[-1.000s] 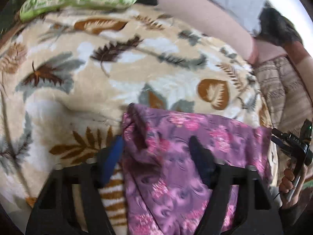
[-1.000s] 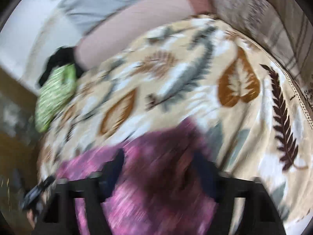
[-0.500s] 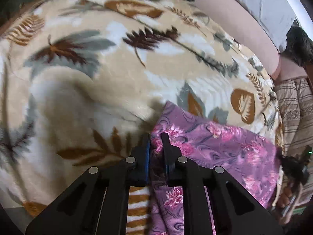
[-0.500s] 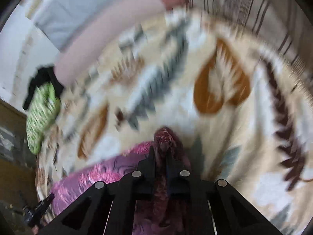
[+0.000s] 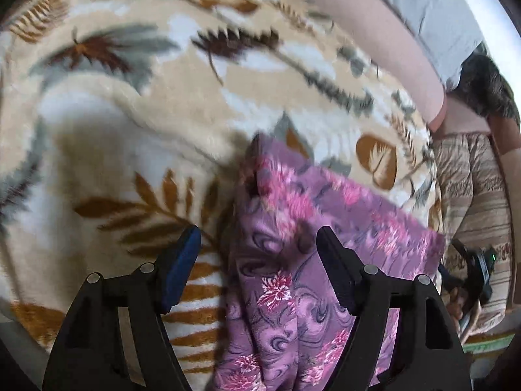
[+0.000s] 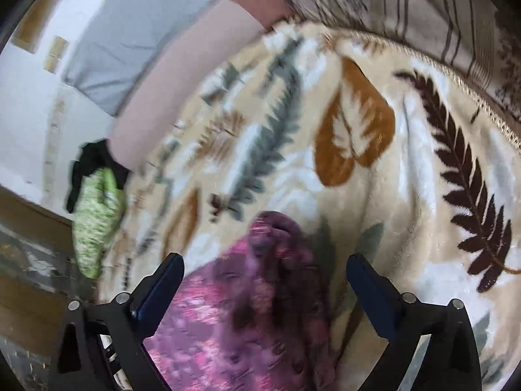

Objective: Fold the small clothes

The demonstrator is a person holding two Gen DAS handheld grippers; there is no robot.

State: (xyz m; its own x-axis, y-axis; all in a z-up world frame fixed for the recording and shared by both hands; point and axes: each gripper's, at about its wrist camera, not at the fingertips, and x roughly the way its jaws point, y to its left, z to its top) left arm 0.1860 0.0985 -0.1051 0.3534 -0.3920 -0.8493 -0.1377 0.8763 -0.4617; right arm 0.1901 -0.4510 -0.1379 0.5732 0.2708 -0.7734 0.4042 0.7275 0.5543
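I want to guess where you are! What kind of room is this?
Probably a bedroom: a fluffy leaf-print blanket covers a bed, a purple flowered garment lies on it, and a green patterned pillow sits at the edge.

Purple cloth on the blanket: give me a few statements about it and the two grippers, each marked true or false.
1. The left gripper is open. True.
2. The right gripper is clamped on the purple cloth. False: its fingers stand apart, with the cloth between them.
3. The purple cloth lies on a leaf-patterned blanket. True.
4. A green patterned cloth lies on top of the purple cloth. False: it sits apart, at the blanket's far edge.
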